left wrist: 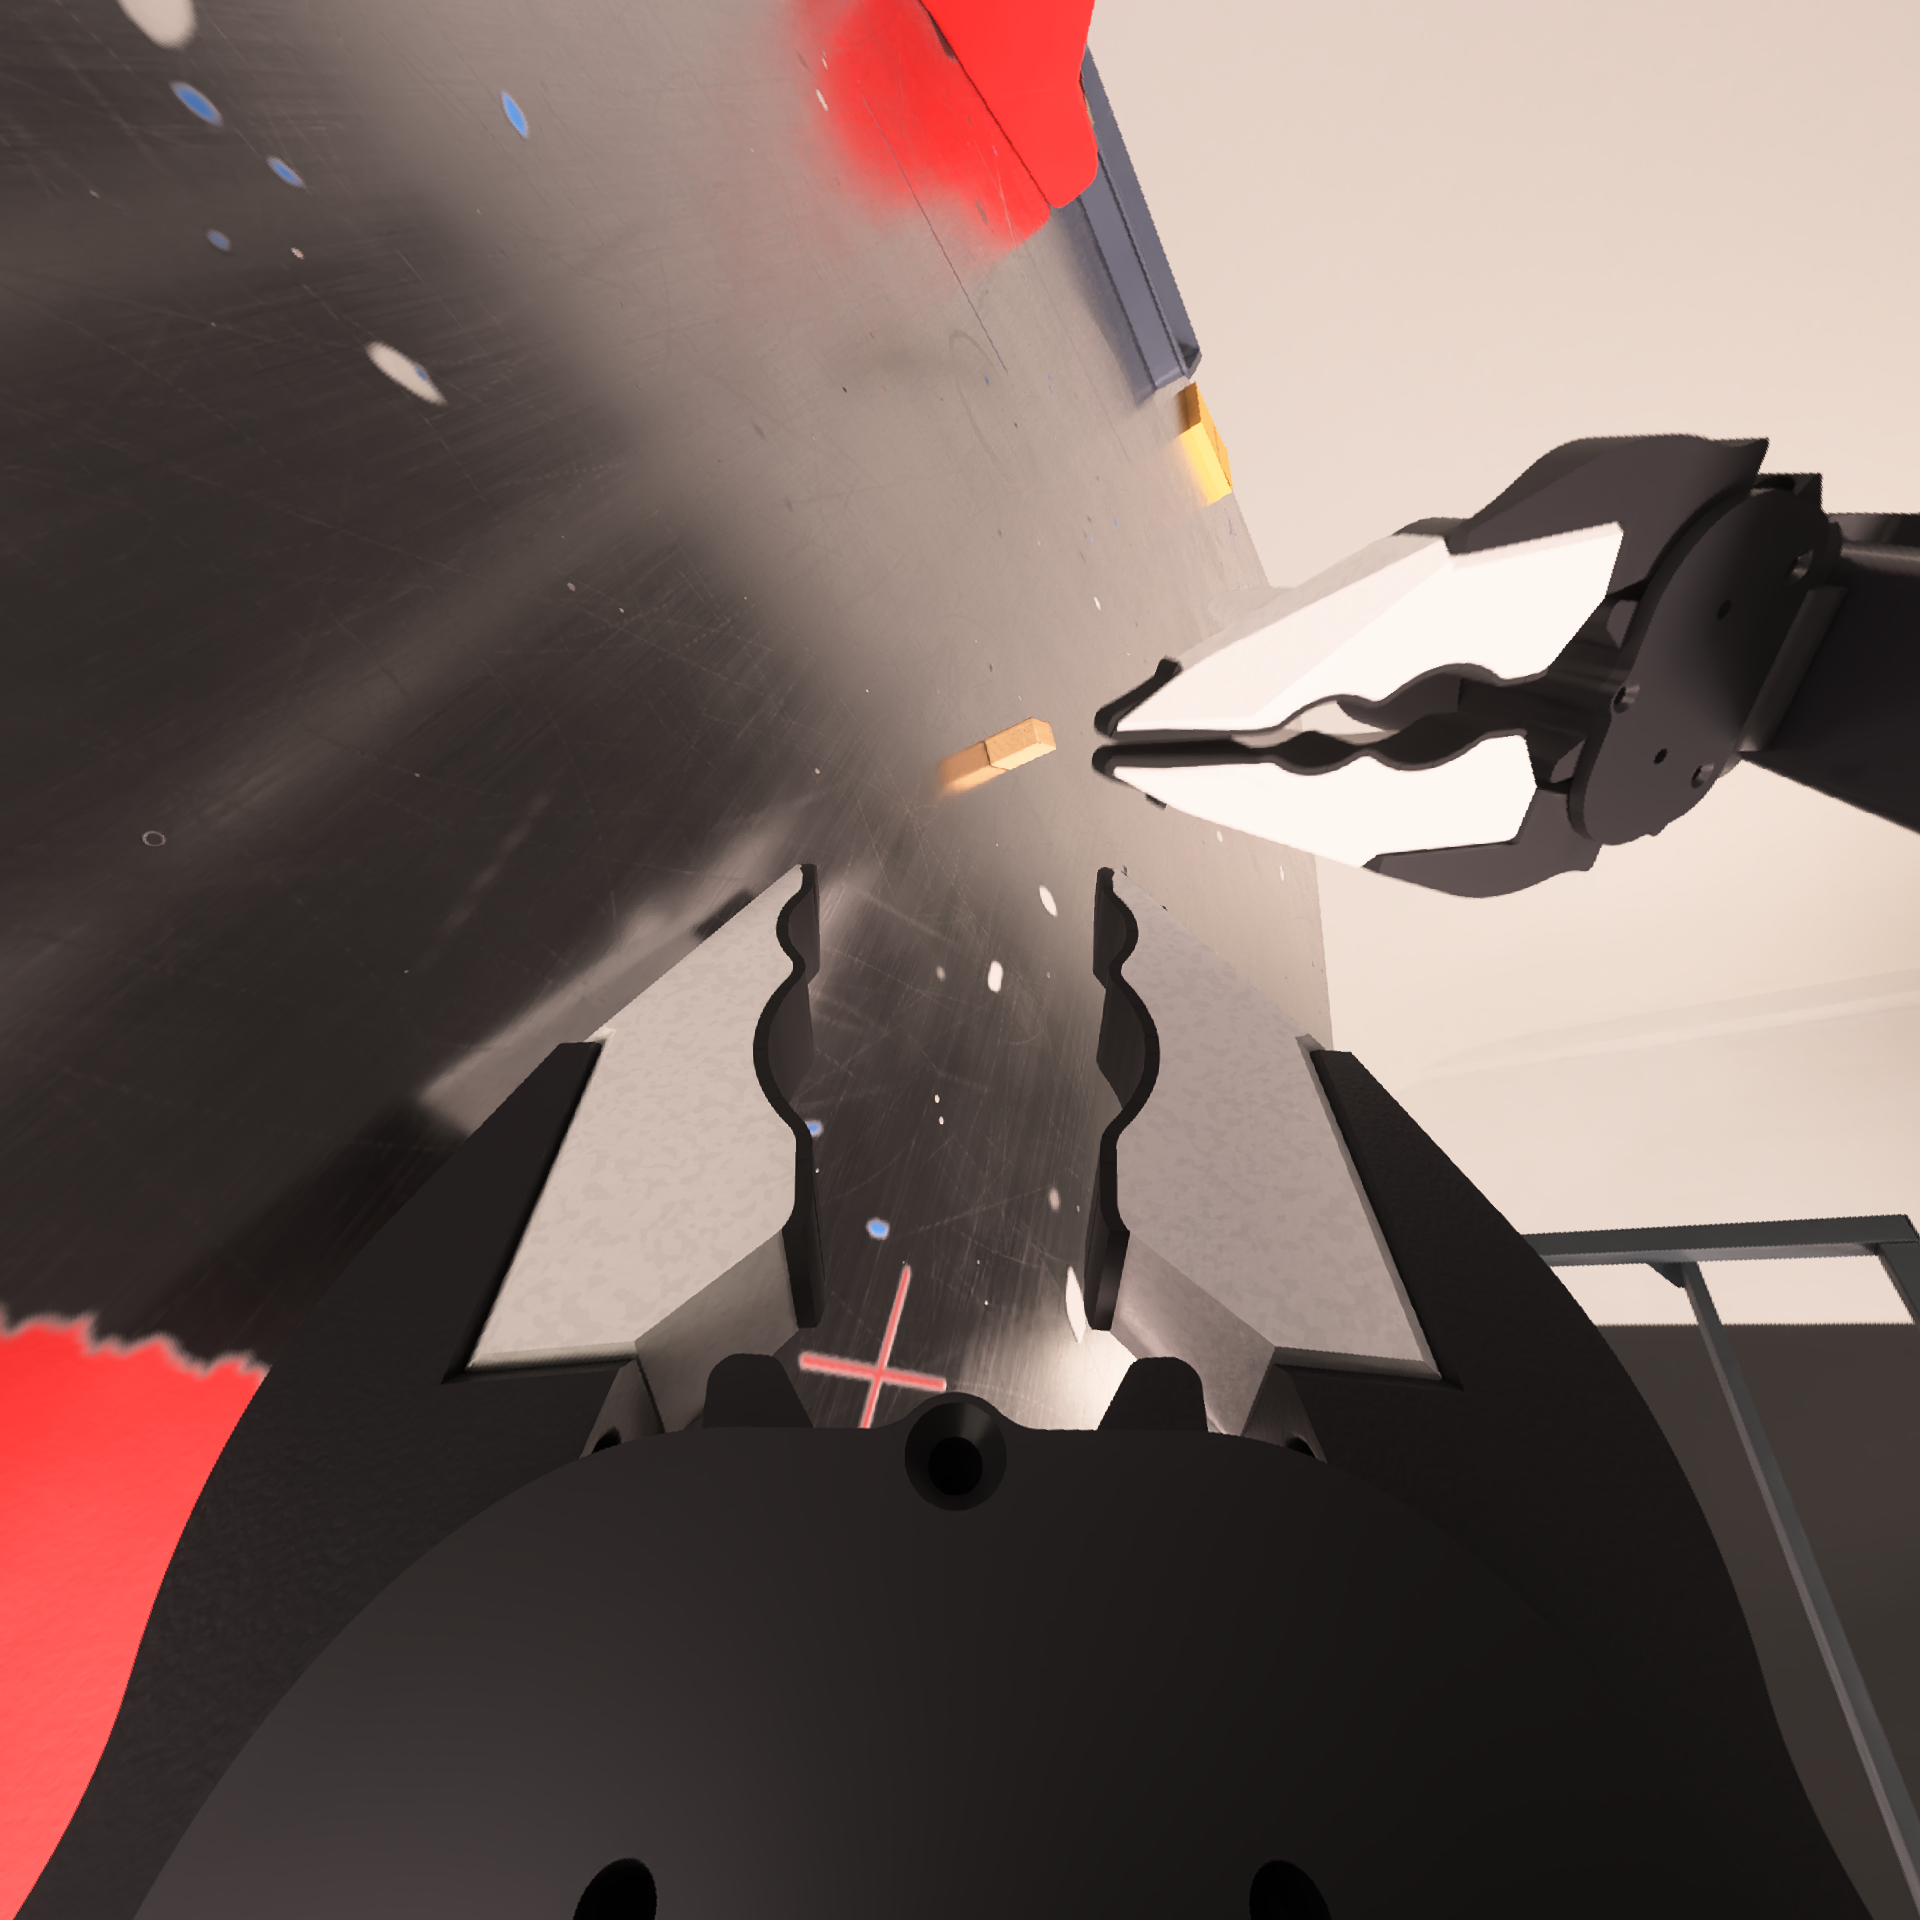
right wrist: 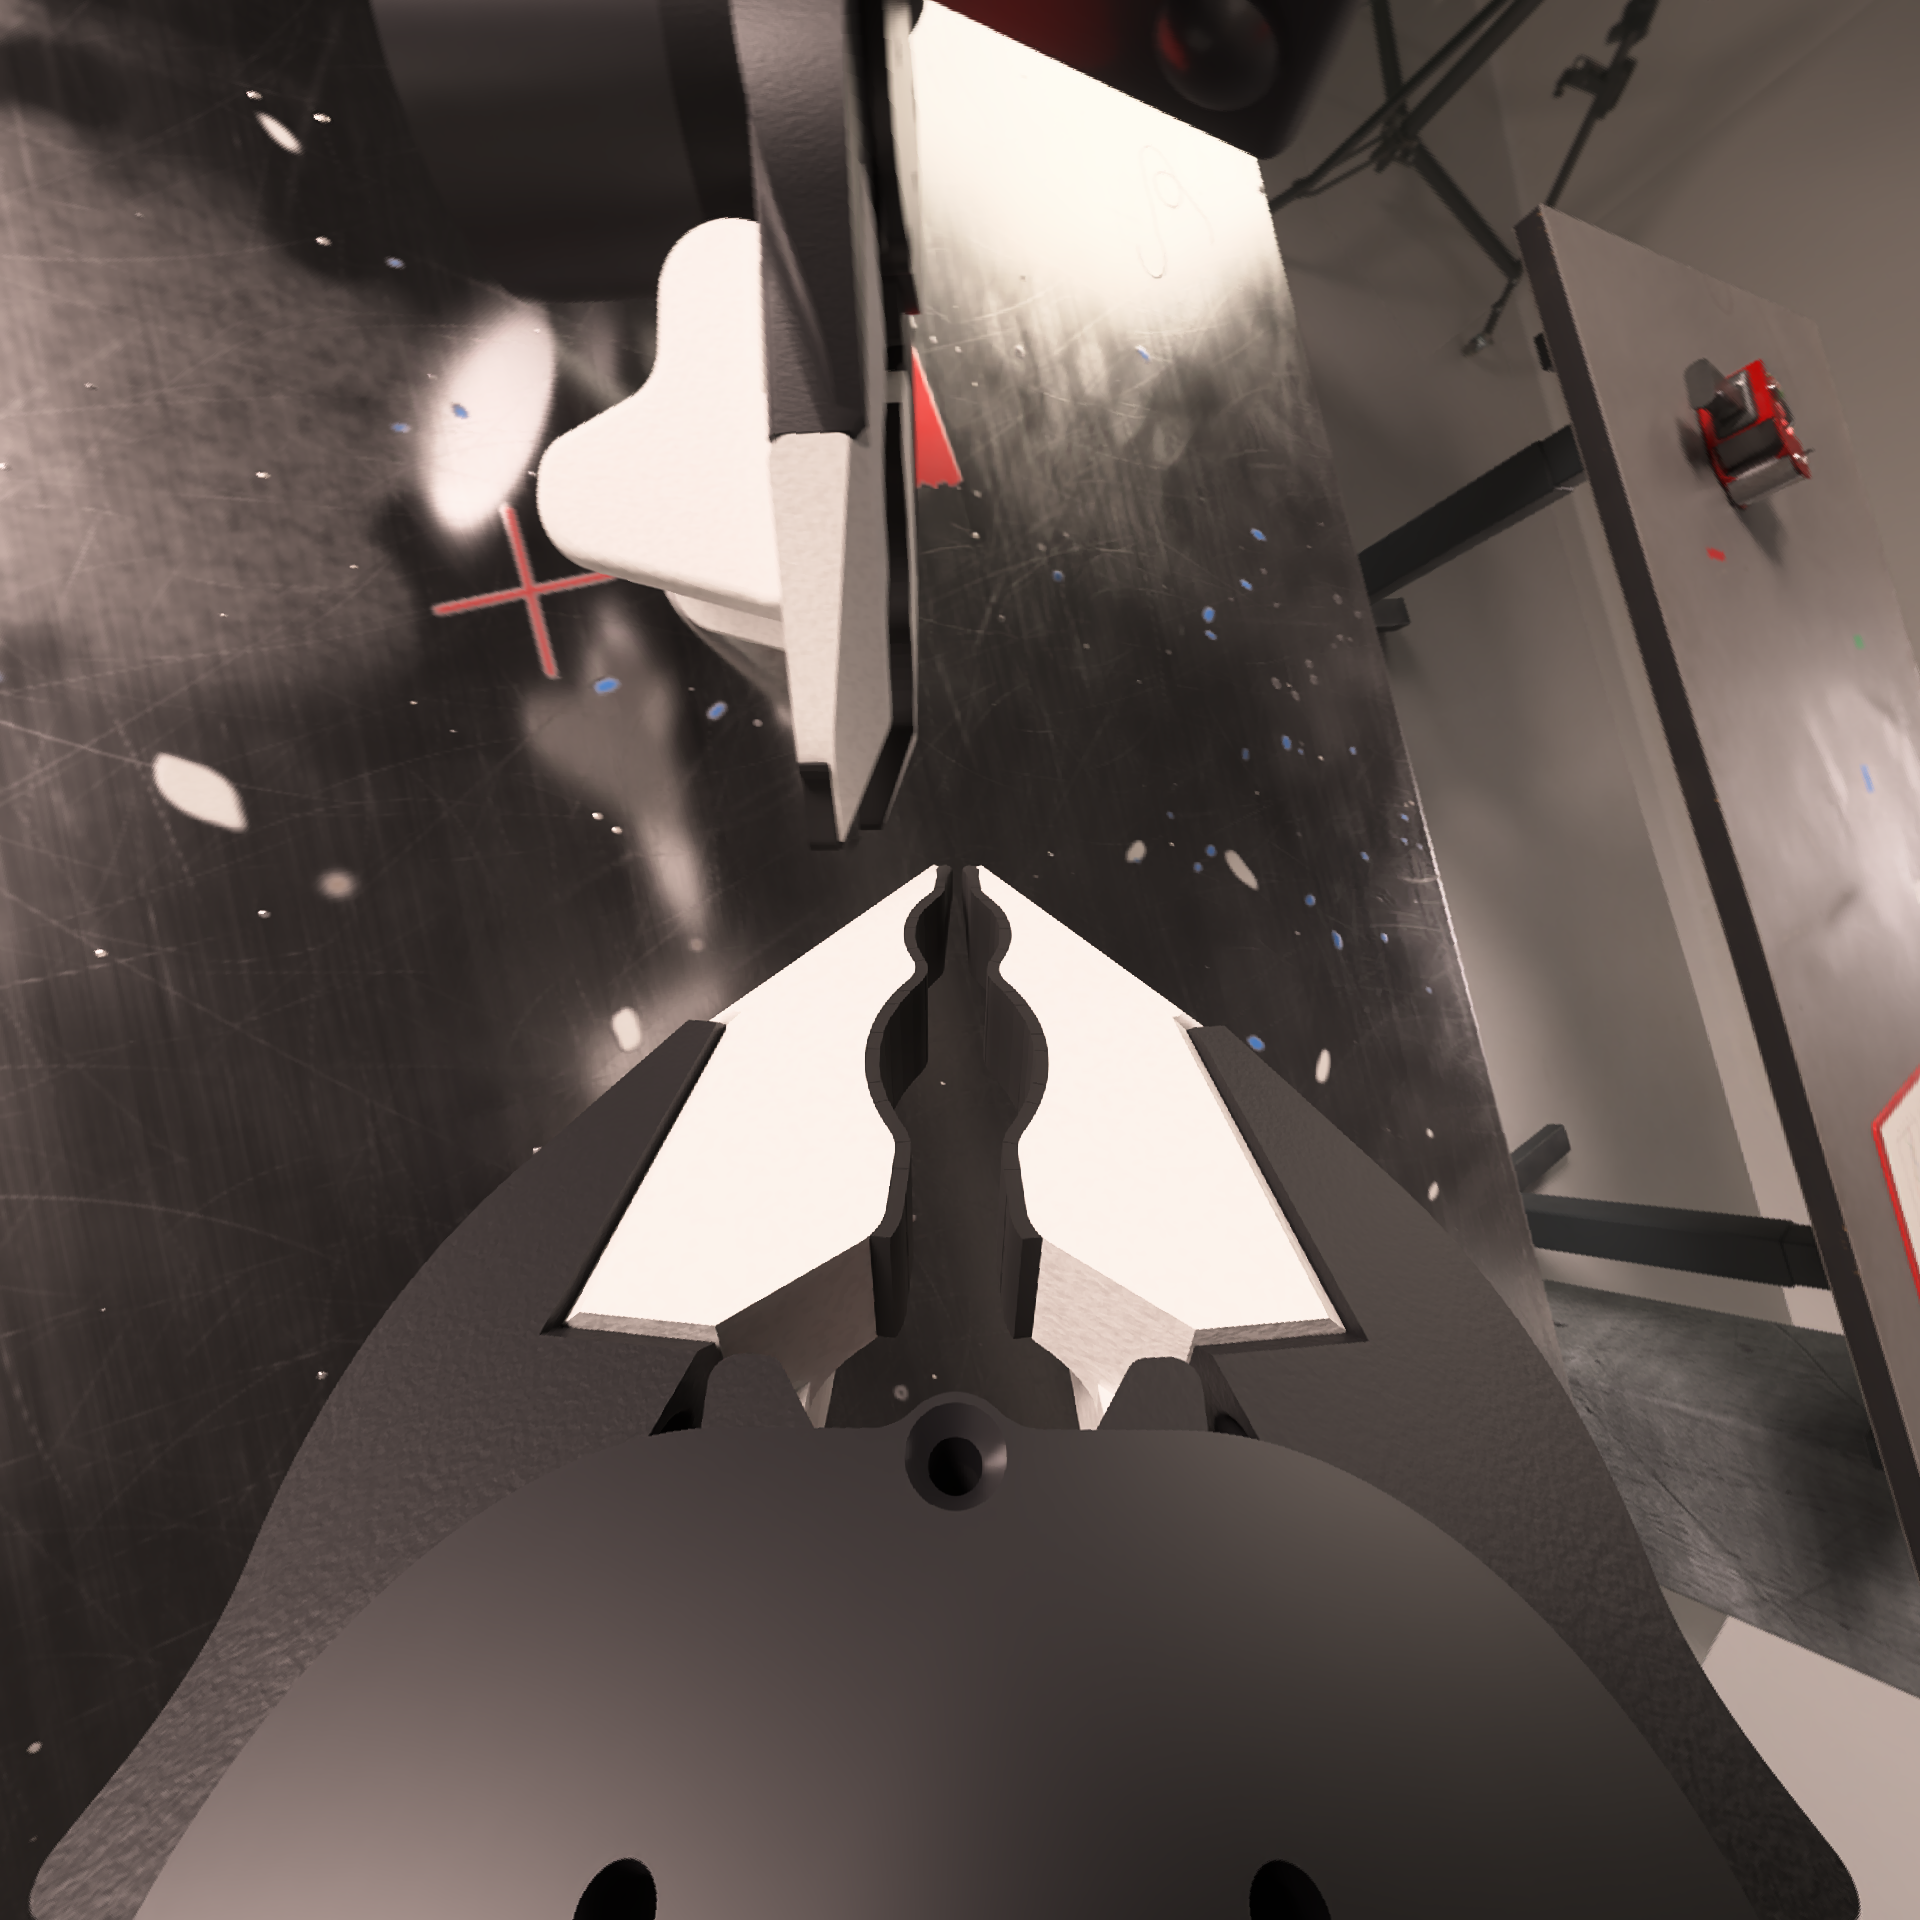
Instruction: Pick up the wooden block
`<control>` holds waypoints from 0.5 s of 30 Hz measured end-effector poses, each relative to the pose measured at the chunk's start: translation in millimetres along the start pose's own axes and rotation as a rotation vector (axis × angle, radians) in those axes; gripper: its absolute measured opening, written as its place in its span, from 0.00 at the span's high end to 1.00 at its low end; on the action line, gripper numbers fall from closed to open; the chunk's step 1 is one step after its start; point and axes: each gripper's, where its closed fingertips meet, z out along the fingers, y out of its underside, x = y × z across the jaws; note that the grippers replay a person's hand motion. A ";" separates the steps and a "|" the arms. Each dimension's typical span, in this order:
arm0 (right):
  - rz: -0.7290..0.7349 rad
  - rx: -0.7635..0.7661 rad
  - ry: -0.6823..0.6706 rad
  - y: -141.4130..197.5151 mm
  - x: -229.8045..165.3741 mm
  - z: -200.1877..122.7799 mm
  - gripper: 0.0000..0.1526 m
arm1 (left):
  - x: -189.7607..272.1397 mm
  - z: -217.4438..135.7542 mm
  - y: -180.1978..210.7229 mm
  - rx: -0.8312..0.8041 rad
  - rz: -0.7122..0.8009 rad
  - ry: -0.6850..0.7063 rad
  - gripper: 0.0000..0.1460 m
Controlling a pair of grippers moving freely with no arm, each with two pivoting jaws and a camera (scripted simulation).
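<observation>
The left claw hangs with its jaws spread wide and nothing in them, and the wooden block lies flat on the scratched metal worktop a bit ahead of it and slightly right, long axis running roughly crosswise to the fingers. The right claw is pinched shut on nothing with its tips just beside the block's right end, so it looks nearer, though it'd have to open first. Only the left wrist view shows the block; the right one just gets worktop and the left claw's fingers.
</observation>
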 end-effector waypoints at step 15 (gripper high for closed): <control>0.580 -0.031 0.043 70.4 -6.6 -40.7 0.85 | -1.4 -0.9 -1.9 0.007 0.000 -0.003 0.64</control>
